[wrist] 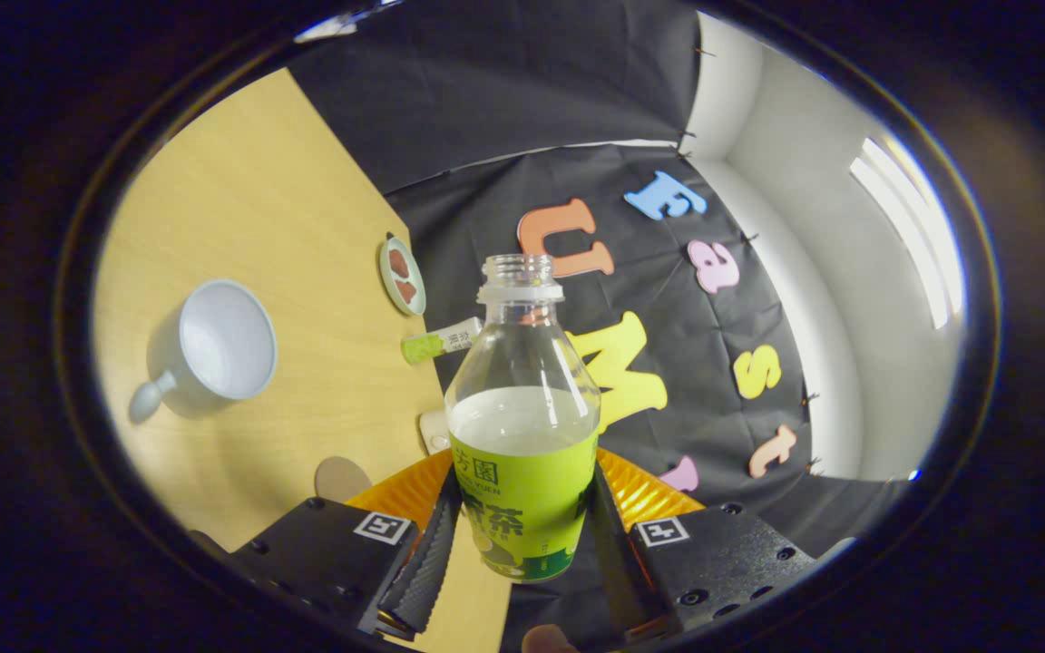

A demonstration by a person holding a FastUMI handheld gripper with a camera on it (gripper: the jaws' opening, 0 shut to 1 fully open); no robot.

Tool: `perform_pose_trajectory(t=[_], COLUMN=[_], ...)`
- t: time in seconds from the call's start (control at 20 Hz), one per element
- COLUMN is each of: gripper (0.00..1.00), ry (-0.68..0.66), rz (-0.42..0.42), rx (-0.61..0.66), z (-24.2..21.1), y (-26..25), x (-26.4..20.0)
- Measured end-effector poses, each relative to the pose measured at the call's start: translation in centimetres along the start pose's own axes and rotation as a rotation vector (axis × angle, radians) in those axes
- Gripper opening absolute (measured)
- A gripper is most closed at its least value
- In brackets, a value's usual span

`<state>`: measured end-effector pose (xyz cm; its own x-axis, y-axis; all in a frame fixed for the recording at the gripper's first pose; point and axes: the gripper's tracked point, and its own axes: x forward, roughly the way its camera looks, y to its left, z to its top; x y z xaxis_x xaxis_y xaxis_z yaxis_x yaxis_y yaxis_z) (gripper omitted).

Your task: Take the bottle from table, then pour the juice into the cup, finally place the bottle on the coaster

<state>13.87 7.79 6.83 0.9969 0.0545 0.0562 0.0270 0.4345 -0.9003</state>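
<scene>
Gripping the bottle (522, 453) between both fingers of the tool (522, 553), one pad pressing each side of the green label (522, 508), low on the body. Holding it off the table (287, 227), with the whole scene appearing tilted behind it. Carrying it uncapped: open neck (519, 272) beyond the fingers, nothing sealing the mouth. Showing pale juice (522, 422) filling up to just above the label, clear plastic empty over that.

Judging by this: thin clear plastic, probably giving under hard squeeze, so clamping firmly but not crushing, or juice could be rising toward the open mouth. Weighing moderately, with most of the load sitting low, near the grip, helping steadiness. Sloshing likely on any quick turn. Looking smooth and possibly slick on the label, so slipping could happen while tipping; taking hold on the labelled, straight part seems right, not on the tapering shoulder.

Lying past the bottle, on the table to the bottle's left: a small round tan disc (341, 476) nearest, possibly the coaster, uncertain. Sitting farther out, well apart from the bottle, the white cup (219, 345), its bowl looking empty. Resting nearer the table's edge, beside the bottle's shoulder, a small green-and-white packet (441, 343), and beyond it a little dish (402, 275).
</scene>
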Motion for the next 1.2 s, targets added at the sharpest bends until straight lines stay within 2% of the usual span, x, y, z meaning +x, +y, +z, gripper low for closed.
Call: perform_pose_trajectory(t=[0.35,0.45,0.8,1.2], gripper=[0.76,0.76,0.75,0.76], ry=[-0.011,-0.021,-0.096,-0.04], rz=[0.082,0.098,0.132,0.214], rx=[0.553,0.661,0.9,1.001], z=[-0.8,-1.1,-0.6,-2.4], y=[-1.7,-2.3,-3.8,-0.4], x=[-1.7,-1.5,0.8,7.5])
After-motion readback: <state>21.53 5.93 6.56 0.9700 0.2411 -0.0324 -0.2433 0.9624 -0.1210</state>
